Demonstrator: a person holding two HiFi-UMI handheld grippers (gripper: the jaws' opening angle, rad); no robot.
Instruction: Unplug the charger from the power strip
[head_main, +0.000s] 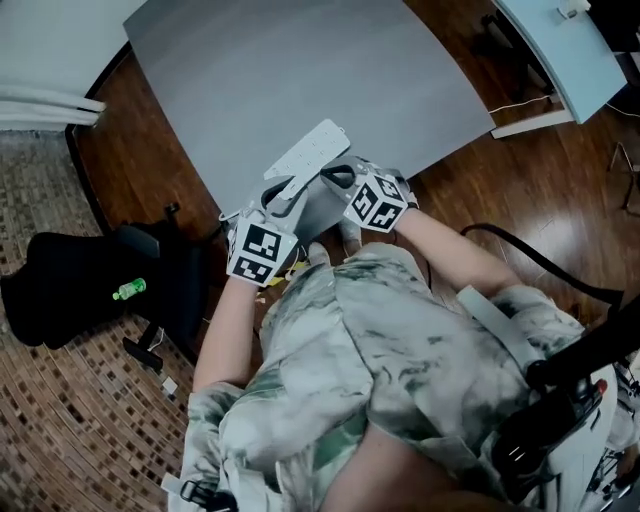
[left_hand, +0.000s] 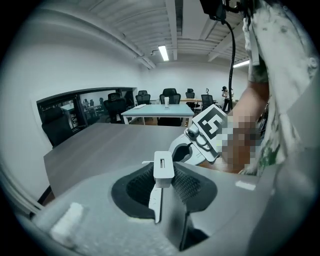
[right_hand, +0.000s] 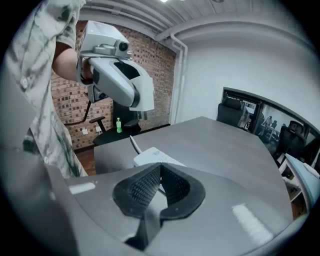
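Observation:
A white power strip (head_main: 312, 152) lies on the grey table (head_main: 290, 70) near its front edge, and its cord (right_hand: 133, 145) runs off toward me. In the right gripper view the power strip (right_hand: 152, 156) shows just past the fingertips. My left gripper (left_hand: 164, 176) is shut on a small white charger block (left_hand: 163, 166) with a slot in its face, held clear above the table. In the head view the left gripper (head_main: 283, 198) is at the strip's near end. My right gripper (right_hand: 159, 170) has its pads together with nothing seen between them. In the head view the right gripper (head_main: 337, 179) hovers beside the strip.
A black office chair (head_main: 100, 280) carrying a green bottle (head_main: 128, 289) stands left of the table on the wooden floor. Another pale table (head_main: 560, 50) is at the far right, and a black cable (head_main: 530, 258) runs on the floor. Desks and chairs (left_hand: 160, 102) fill the room's back.

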